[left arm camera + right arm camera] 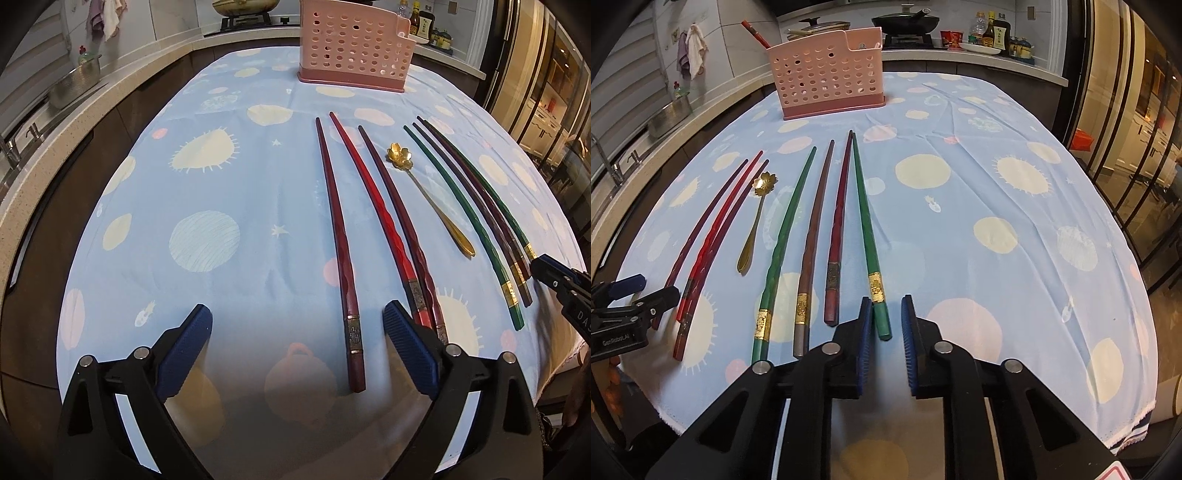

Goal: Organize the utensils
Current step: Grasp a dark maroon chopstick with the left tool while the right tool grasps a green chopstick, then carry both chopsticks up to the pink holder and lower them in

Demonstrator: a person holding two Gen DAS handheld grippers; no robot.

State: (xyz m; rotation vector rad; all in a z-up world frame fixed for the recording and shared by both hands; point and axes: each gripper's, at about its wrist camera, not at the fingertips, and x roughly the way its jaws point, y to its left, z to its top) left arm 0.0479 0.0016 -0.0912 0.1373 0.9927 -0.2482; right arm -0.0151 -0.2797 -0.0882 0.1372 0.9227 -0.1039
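Observation:
Several chopsticks and a gold flower spoon (428, 195) lie side by side on the blue tablecloth (221, 192). A pink perforated utensil holder (352, 44) stands at the far end, also in the right wrist view (827, 75), with a red chopstick (755, 34) in it. My left gripper (297, 332) is open, with a dark red chopstick (341, 251) lying between its fingers. My right gripper (885, 317) is open with its fingers on either side of the butt end of a green chopstick (868, 236); the fingers stand slightly apart from it. The spoon (755, 221) lies left of it.
A kitchen counter runs along the left with a sink and a metal bowl (75, 83). A stove with a pan (907, 22) and sauce bottles (993, 31) stand behind the table. Glass doors are on the right. The cloth hangs over the table's near edge.

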